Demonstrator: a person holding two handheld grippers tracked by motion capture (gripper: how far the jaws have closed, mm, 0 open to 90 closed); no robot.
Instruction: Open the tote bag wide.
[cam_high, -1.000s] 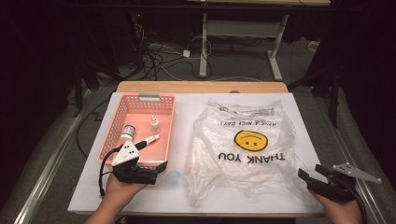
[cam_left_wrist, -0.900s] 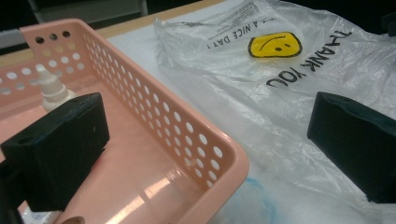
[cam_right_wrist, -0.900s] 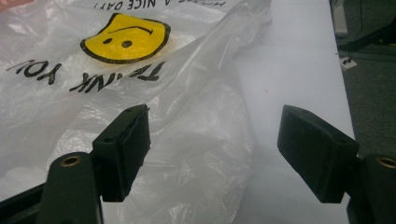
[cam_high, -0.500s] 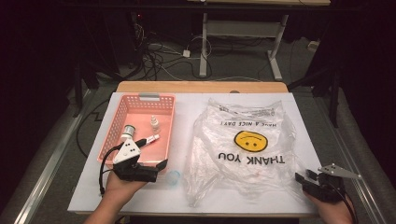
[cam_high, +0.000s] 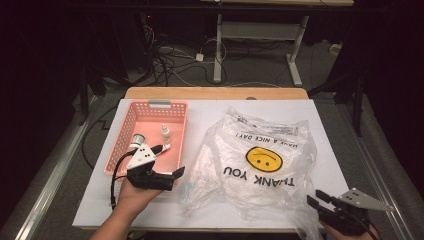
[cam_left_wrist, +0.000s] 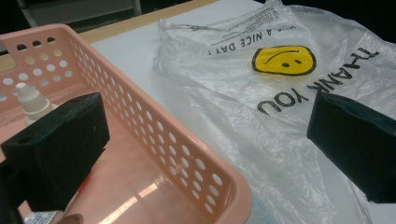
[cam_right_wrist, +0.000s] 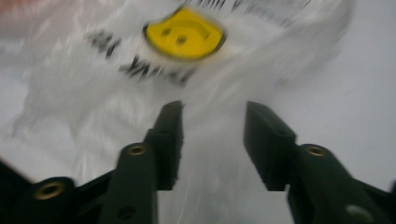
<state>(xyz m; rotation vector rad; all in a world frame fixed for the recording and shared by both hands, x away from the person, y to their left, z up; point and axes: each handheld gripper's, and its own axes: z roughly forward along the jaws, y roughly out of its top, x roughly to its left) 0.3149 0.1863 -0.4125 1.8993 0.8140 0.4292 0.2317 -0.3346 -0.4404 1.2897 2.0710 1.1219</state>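
Crinkly clear plastic bag (cam_high: 260, 165) with a yellow smiley and "THANK YOU" print is spread over the middle of the white desk (cam_high: 325, 125). At about 9 o'clock from it sits a pink basket (cam_high: 125, 135) with a small white dropper bottle (cam_high: 165, 133) inside. The left hand-held gripper (cam_high: 176, 175) hovers at the basket's near corner, jaws spread wide, gripping nothing. At roughly 5 o'clock from the bag, the right hand-held gripper (cam_high: 314, 198) is at the bag's edge, jaws parted, nothing clamped; its own view is blurry.
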